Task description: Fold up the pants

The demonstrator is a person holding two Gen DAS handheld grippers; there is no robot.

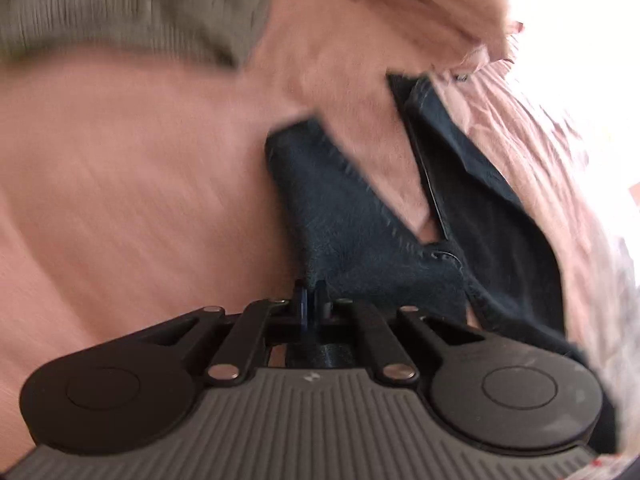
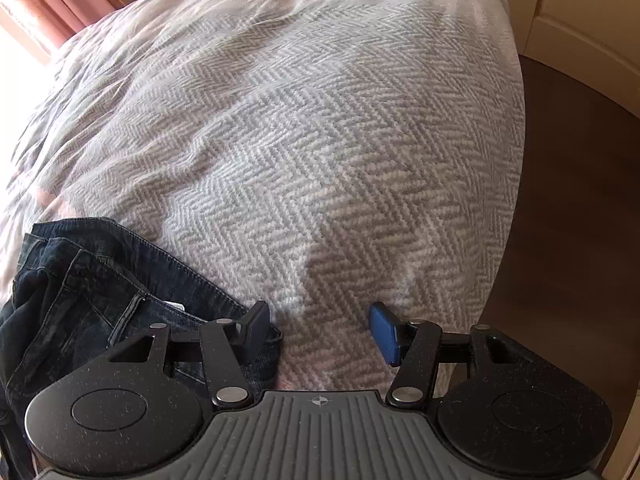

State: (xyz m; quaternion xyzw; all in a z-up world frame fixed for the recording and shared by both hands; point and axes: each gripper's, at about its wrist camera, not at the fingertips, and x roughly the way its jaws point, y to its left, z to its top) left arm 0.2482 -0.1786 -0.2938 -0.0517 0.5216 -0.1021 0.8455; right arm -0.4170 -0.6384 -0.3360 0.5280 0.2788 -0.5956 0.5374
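Note:
In the left wrist view the dark blue jeans (image 1: 360, 232) lie spread on a pink sheet (image 1: 120, 180), their two legs splaying away from me. My left gripper (image 1: 311, 292) is shut, its fingertips pinched on the near edge of the denim, which draws to a point there. This view is blurred. In the right wrist view the waistband end of the jeans (image 2: 92, 300) lies bunched at the lower left on a grey herringbone blanket (image 2: 320, 140). My right gripper (image 2: 320, 330) stands open just above the blanket. Its left finger (image 2: 256, 330) overlaps the denim's edge and nothing is between the pads.
A grey-green cloth (image 1: 120, 4) lies at the far left of the pink sheet. The bed's edge drops to a brown floor (image 2: 572, 200) on the right, with a cream door or cabinet (image 2: 580, 8) beyond. Pink curtains (image 2: 48, 4) hang by a bright window.

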